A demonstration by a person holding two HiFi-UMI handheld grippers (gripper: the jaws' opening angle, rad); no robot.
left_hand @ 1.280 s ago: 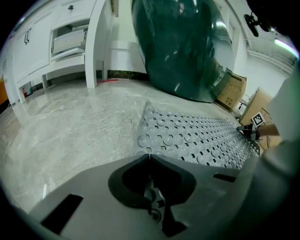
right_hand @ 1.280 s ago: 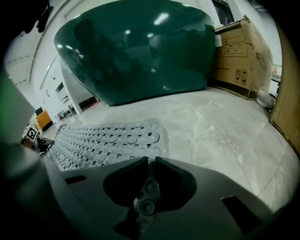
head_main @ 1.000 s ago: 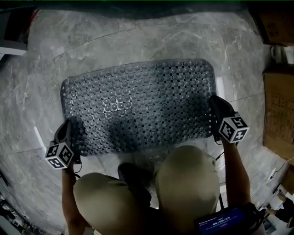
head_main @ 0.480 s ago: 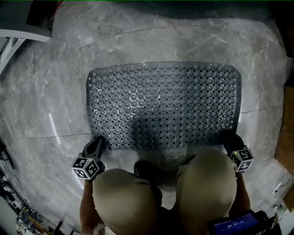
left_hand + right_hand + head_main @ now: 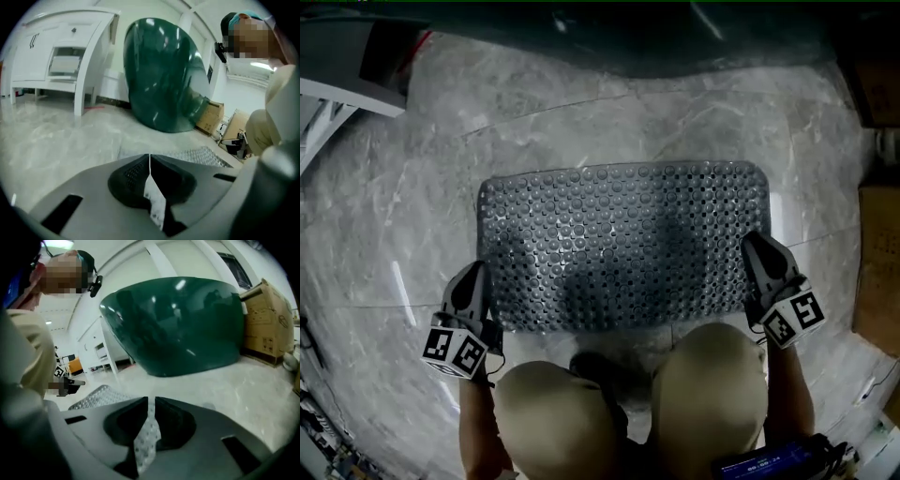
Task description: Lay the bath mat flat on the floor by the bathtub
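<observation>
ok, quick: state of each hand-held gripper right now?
Left hand-held gripper: shut on the bath mat, at its near left corner.
Right hand-held gripper: shut on the bath mat, at its right edge.

Person, seen from above:
- beige trousers over both knees
- one dark shoe between the knees
- small device with a blue-lit screen at the waist
- teal cap on the head, black camera mount at its side

Left gripper and right gripper:
- dark grey tapered bodies
- light grey shells round black meshed pads
- white left cube and right cube, each with black square markers
</observation>
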